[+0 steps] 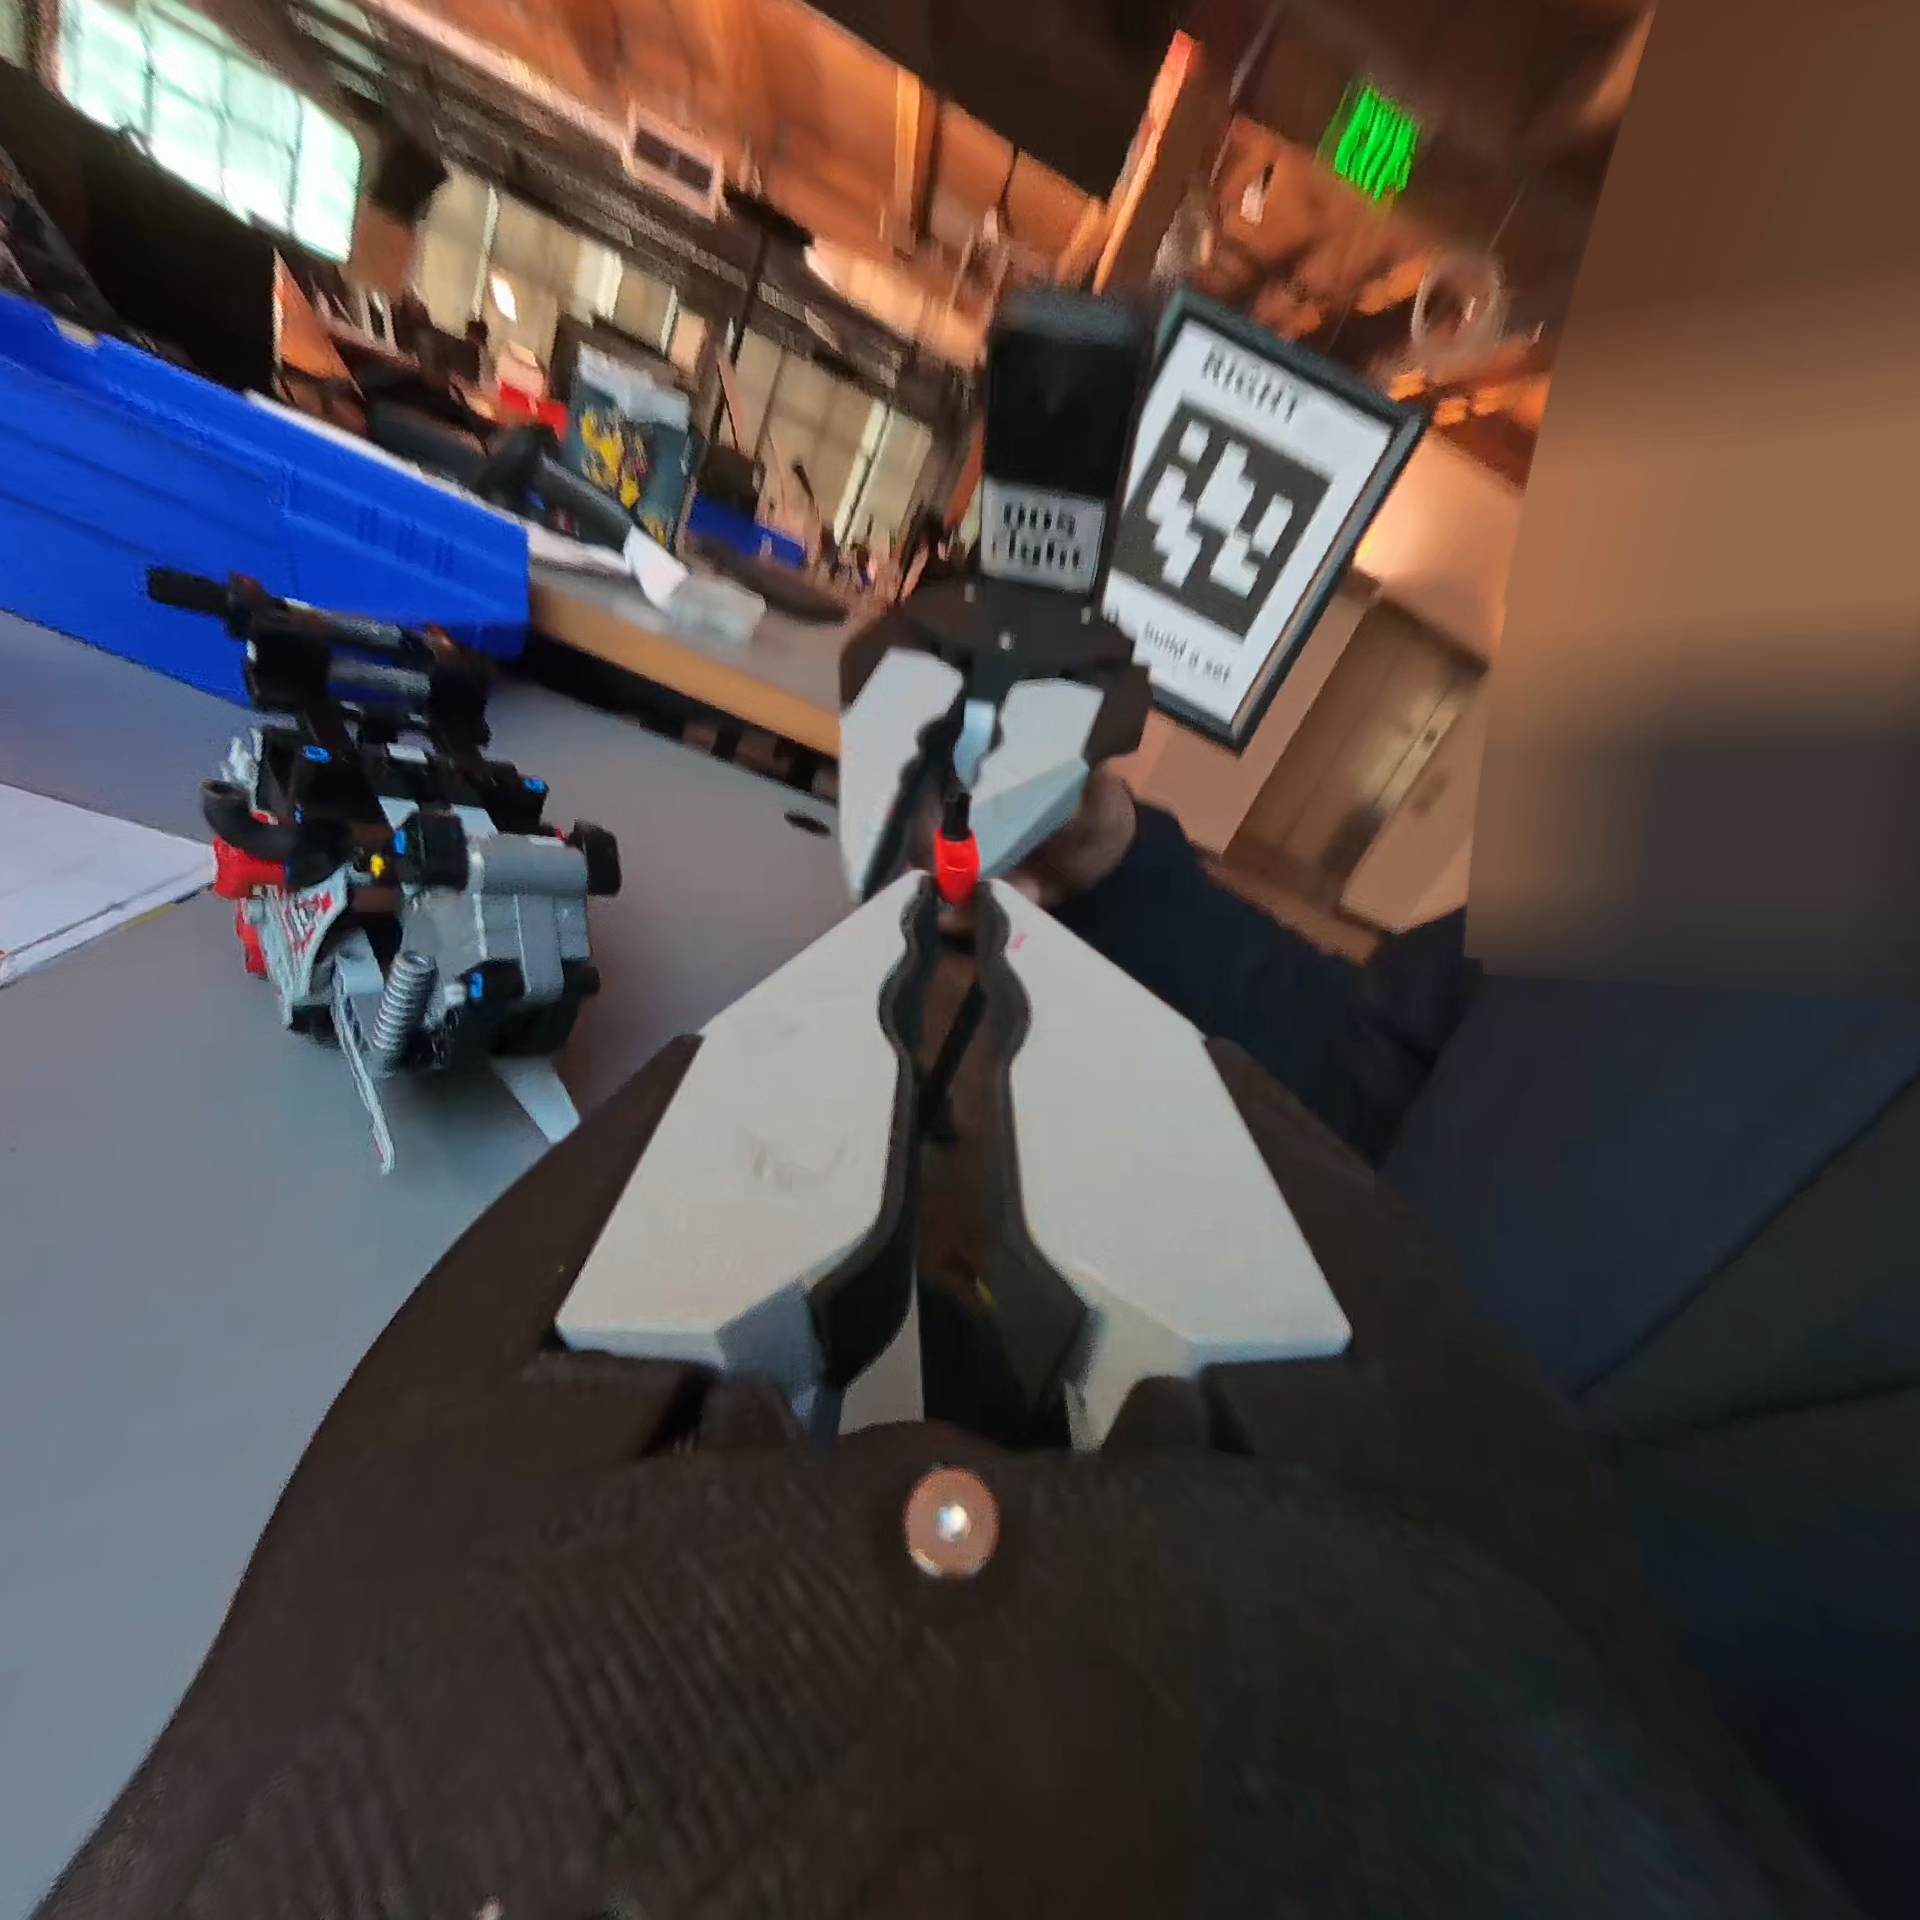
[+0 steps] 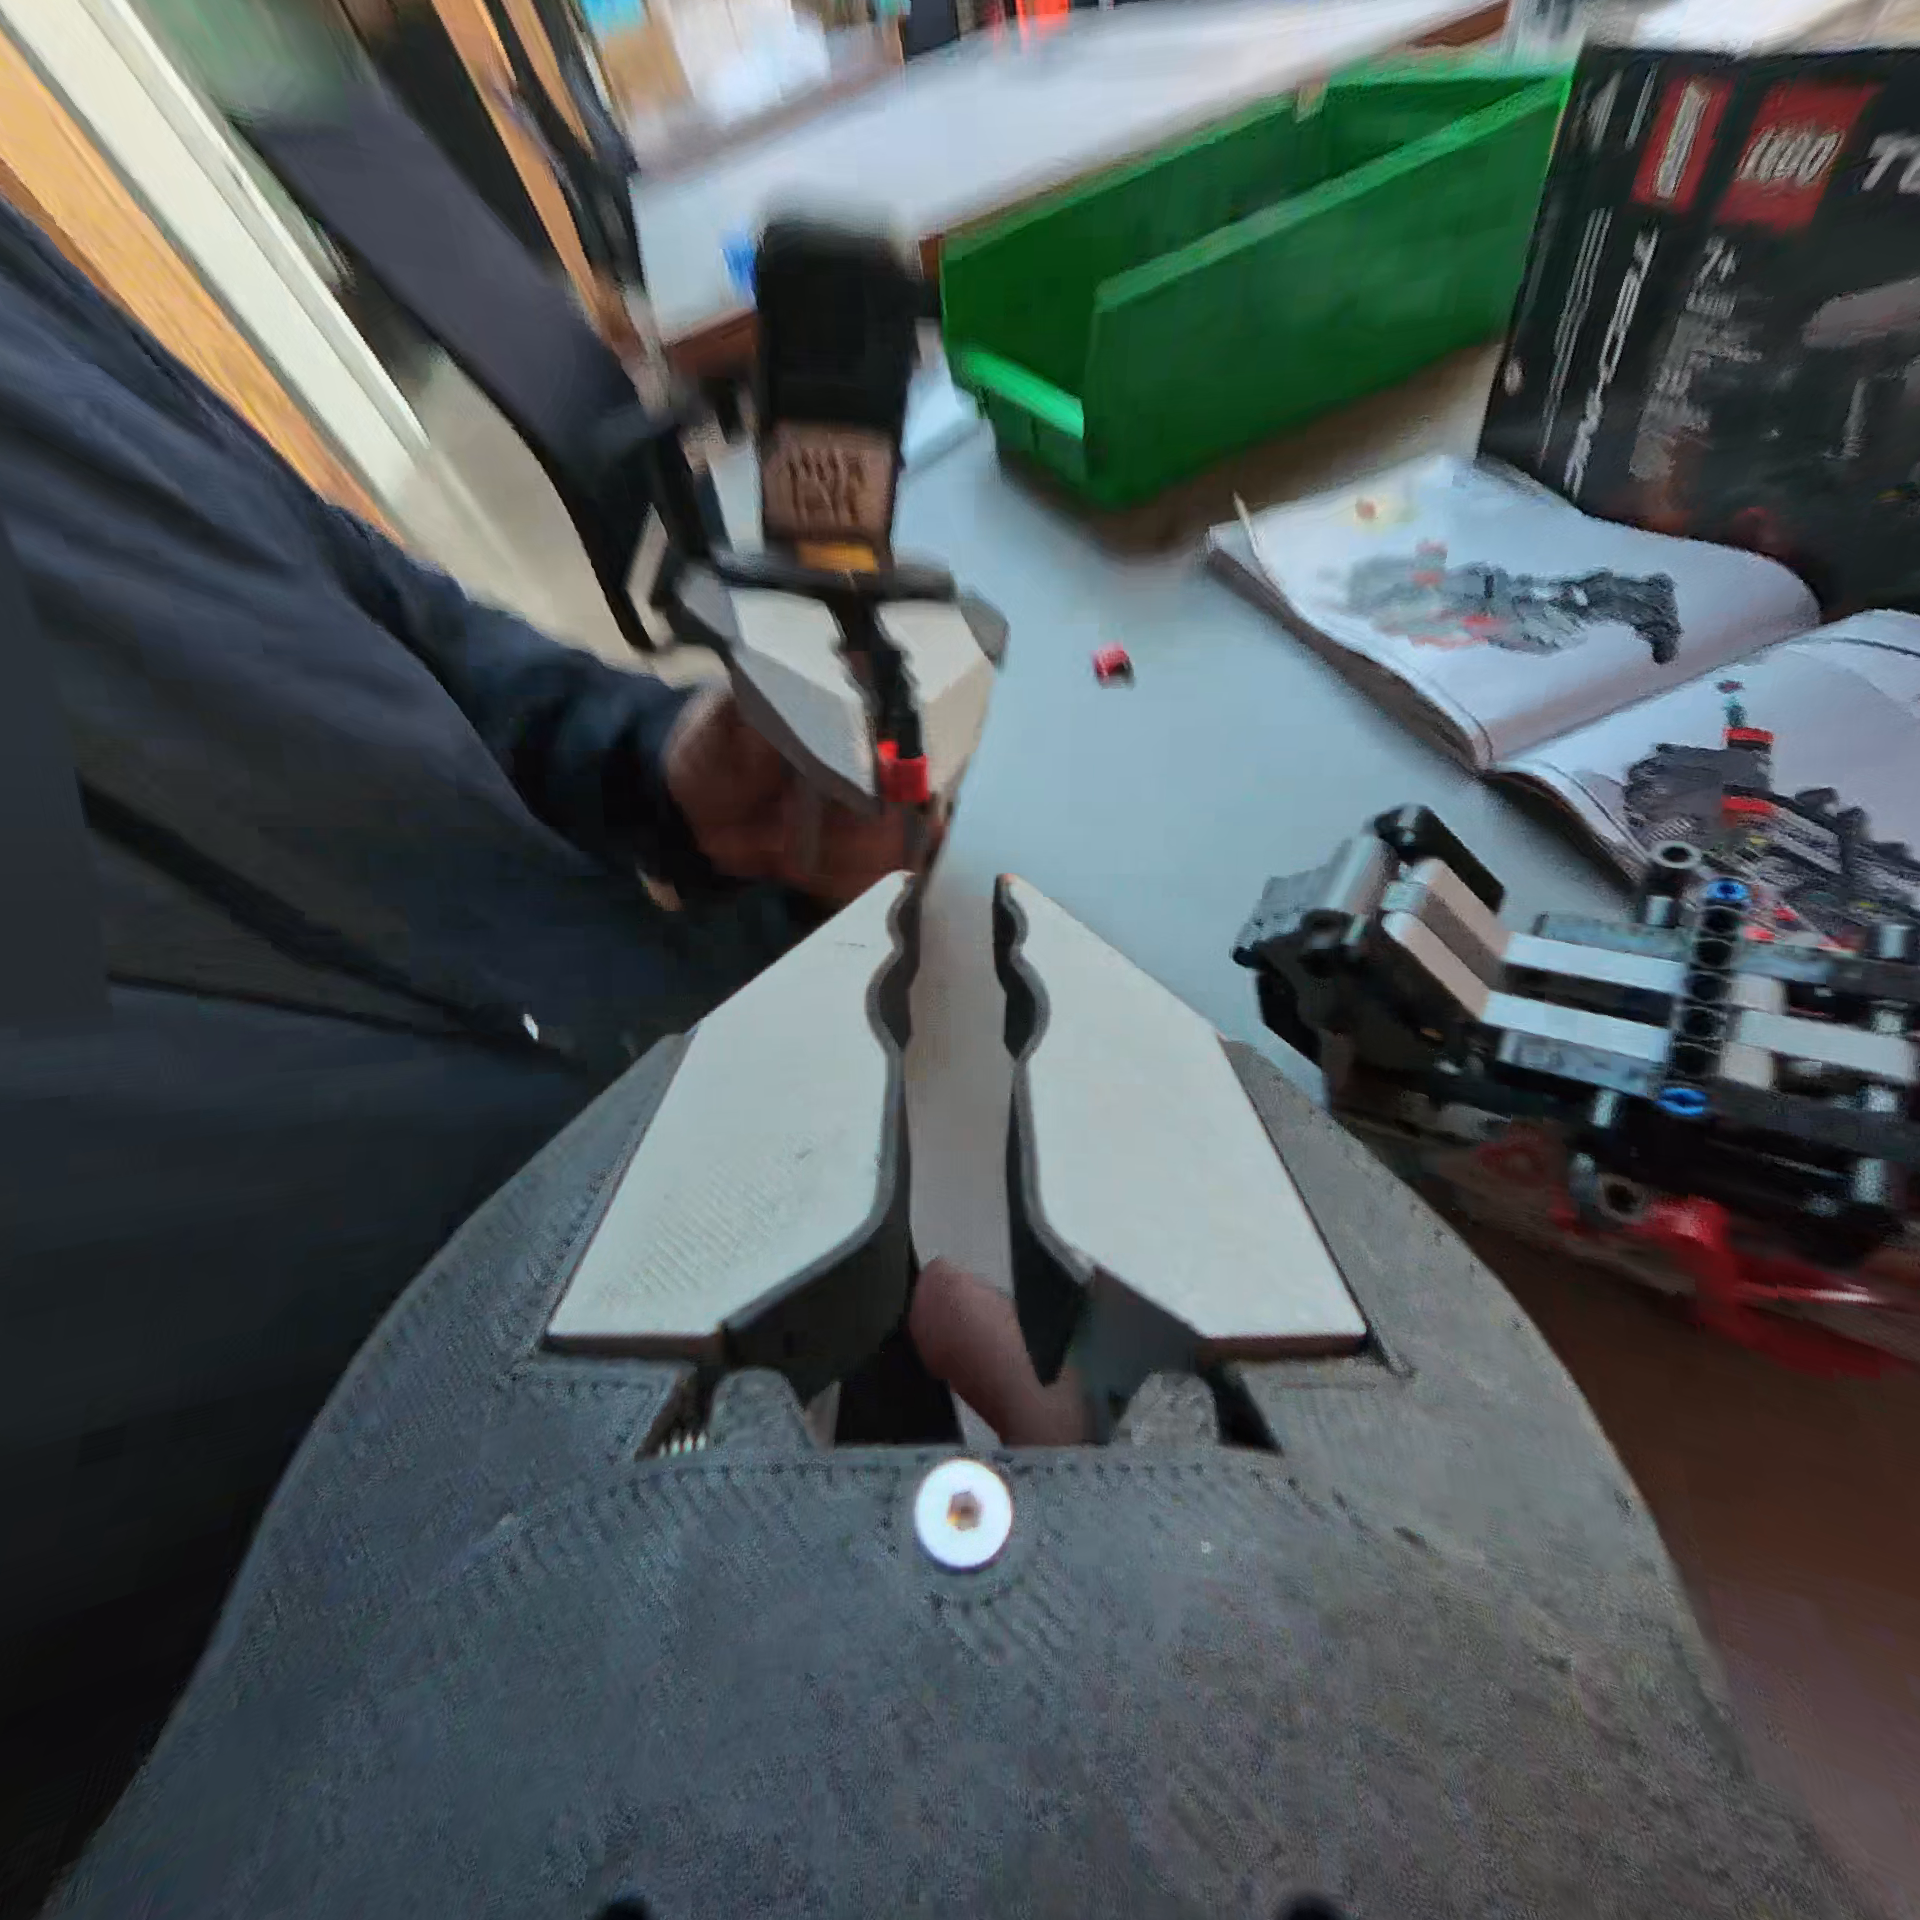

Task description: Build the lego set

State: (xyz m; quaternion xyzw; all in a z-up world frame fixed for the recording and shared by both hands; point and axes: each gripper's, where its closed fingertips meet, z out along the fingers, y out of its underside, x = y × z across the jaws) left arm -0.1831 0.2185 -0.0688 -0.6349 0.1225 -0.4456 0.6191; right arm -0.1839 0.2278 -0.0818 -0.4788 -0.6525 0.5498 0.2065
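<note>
My left gripper (image 1: 951, 899) is shut on a thin black axle (image 1: 951, 1049) with a red bush (image 1: 954, 854) at its end, held in the air. It also shows in the right wrist view (image 2: 902, 805), with the red bush (image 2: 902, 777) at its tips. My right gripper (image 2: 956, 883) is open and empty, tip to tip with the left one and just short of the bush. It shows in the left wrist view (image 1: 940, 821) facing the camera. The partly built grey, black and red lego model (image 1: 416, 862) (image 2: 1621, 1018) stands on the grey table (image 2: 1143, 748).
An open instruction booklet (image 2: 1507, 623), the black lego box (image 2: 1714, 291) and a green bin (image 2: 1247, 281) lie beyond the model. A small red piece (image 2: 1112, 662) lies loose on the table. A blue bin (image 1: 208, 499) and white paper (image 1: 73, 873) are at the left. A dark sleeve (image 2: 312, 727) is close by. Only a small space, under 4 cm, lies between the two pairs of fingers.
</note>
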